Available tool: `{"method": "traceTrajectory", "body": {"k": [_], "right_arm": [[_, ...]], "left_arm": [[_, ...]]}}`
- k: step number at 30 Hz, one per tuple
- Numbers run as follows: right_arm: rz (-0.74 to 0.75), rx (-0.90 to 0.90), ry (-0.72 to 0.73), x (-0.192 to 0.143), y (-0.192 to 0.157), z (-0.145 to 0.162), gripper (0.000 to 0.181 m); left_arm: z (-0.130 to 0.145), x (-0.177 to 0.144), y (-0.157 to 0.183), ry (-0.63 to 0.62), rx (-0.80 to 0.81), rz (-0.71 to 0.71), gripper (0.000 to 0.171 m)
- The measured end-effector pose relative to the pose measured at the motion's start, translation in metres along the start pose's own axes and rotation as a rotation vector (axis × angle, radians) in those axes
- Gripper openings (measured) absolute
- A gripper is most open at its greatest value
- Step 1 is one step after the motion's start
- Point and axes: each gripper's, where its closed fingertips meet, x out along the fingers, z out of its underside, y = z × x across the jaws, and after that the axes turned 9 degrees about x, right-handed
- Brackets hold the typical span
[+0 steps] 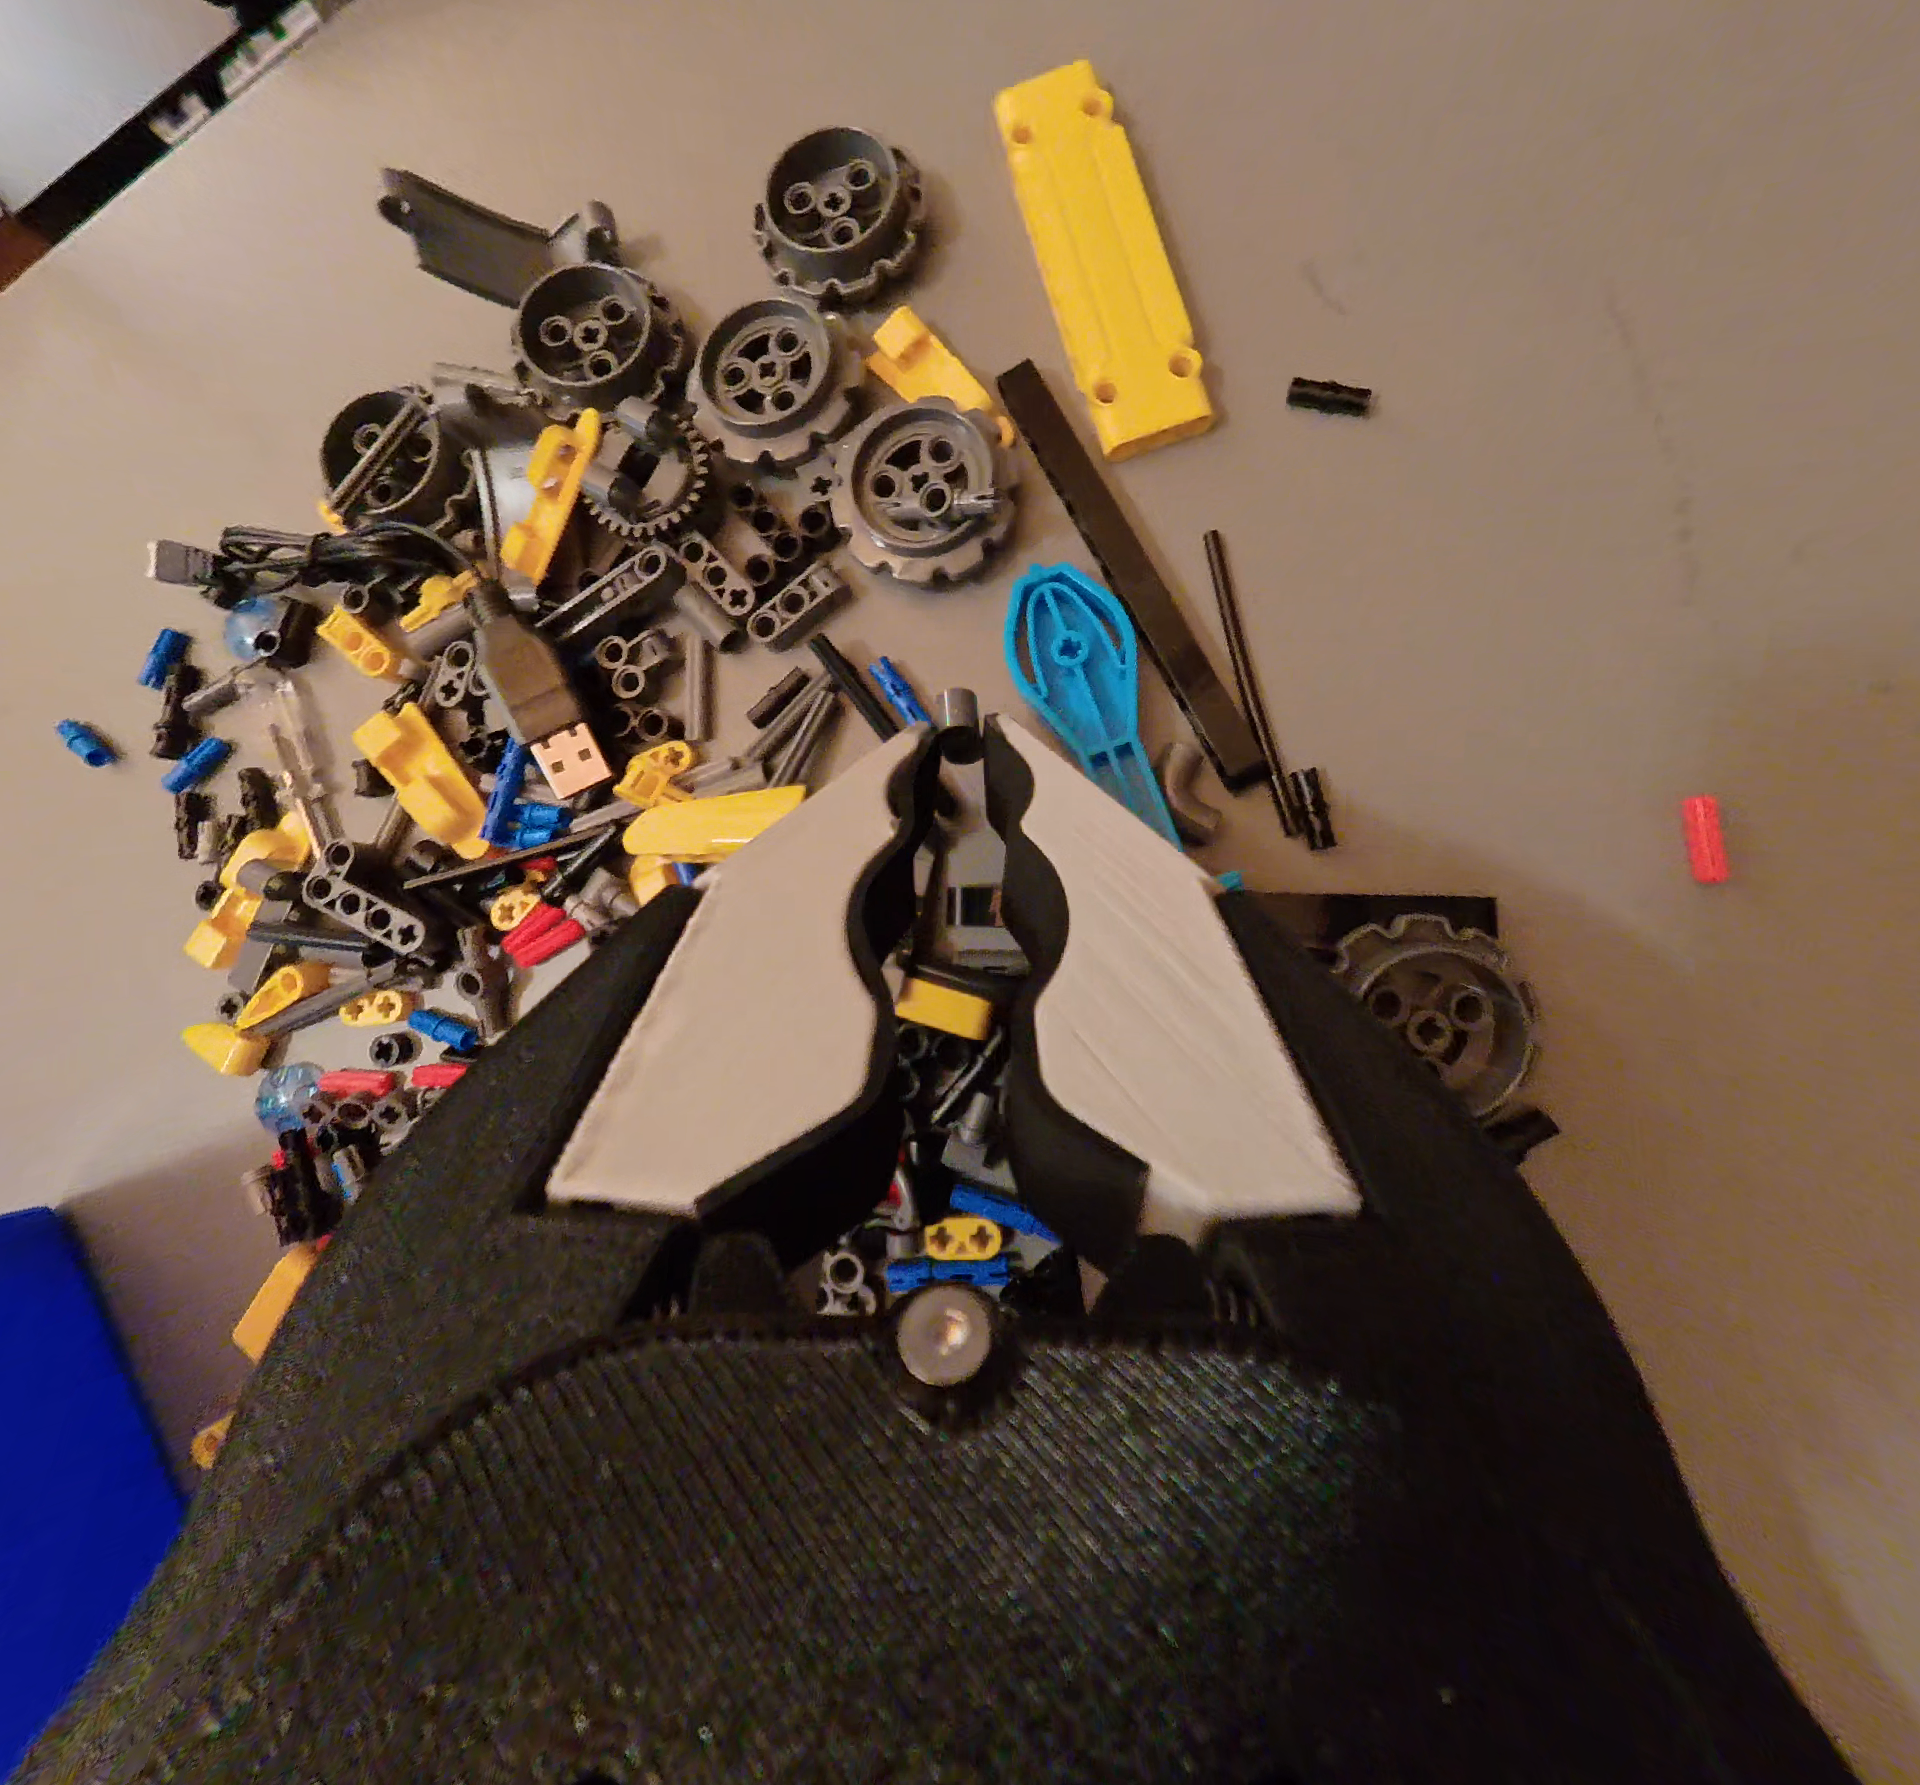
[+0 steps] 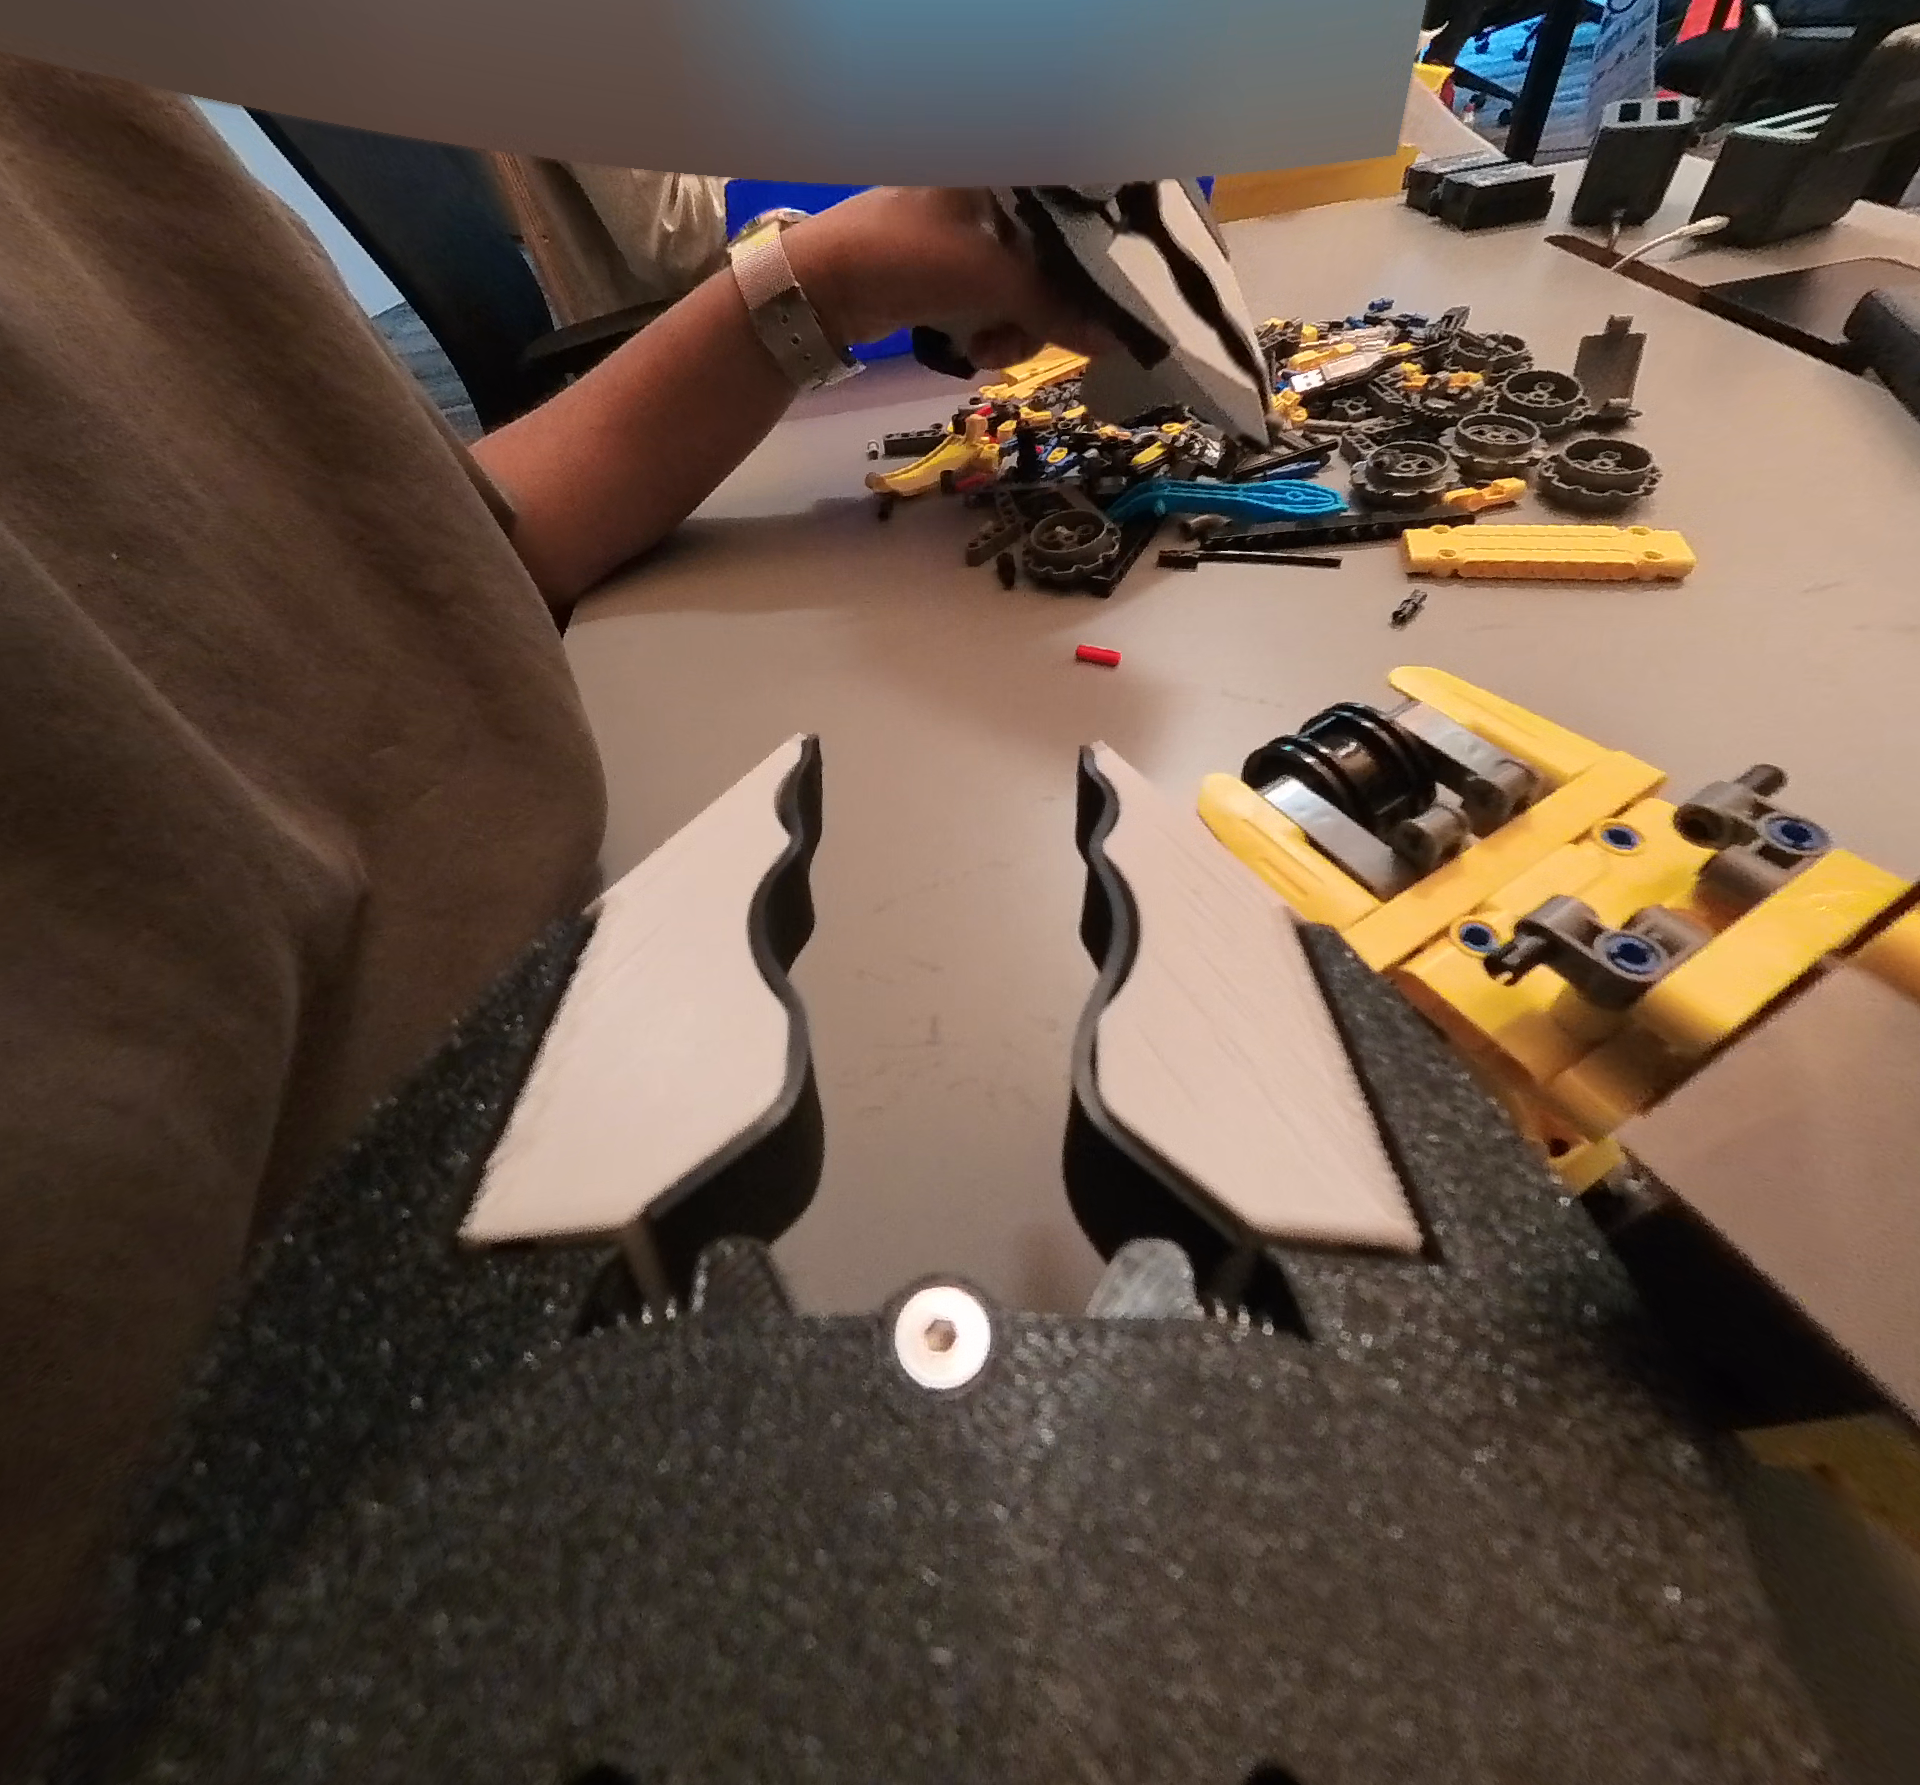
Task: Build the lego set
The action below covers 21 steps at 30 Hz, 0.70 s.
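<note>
The left gripper point(image 1: 961, 748) pinches a small, light, rigid grey plastic connector point(image 1: 958, 709) by its end; the right gripper point(image 2: 948, 779) gapes empty.

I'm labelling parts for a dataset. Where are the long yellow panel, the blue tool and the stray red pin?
long yellow panel point(image 1: 1103, 260), left wrist view, flat middle.
blue tool point(image 1: 1075, 665), left wrist view, openwork head.
red pin point(image 2: 1097, 657), right wrist view, mid-length.

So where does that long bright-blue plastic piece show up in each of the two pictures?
Left wrist view: blue piece lies right of centre, beside the left tool.
Right wrist view: blue piece lies upper centre-right, at the pile's near edge.
Shared landmark: long yellow panel.
</note>
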Motion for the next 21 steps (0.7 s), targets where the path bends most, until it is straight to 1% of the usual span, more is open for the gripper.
{"method": "traceTrajectory", "body": {"k": [3,8,9,12,17,21], "right_arm": [[0.001,-0.003,-0.001,0.0,0.0,0.0,0.049],[0.0,0.0,-0.002,0.0,0.0,0.0,0.049],[-0.001,0.002,-0.002,0.0,0.0,0.001,0.049],[-0.002,0.009,-0.002,0.0,0.001,0.001,0.049],[-0.004,0.021,0.001,0.0,0.002,0.0,0.049],[-0.005,0.021,0.002,0.0,0.002,0.0,0.049]], "left_arm": [[0.002,0.006,0.007,-0.027,0.025,0.014,0.006],[0.011,0.012,0.008,-0.092,0.071,-0.007,0.006],[0.011,0.011,0.008,-0.09,0.075,-0.011,0.006],[0.007,0.01,0.005,-0.07,0.081,-0.045,0.026],[0.003,0.005,0.002,-0.041,0.08,-0.06,0.026],[-0.001,-0.003,-0.009,-0.001,0.033,-0.095,0.02]]}}
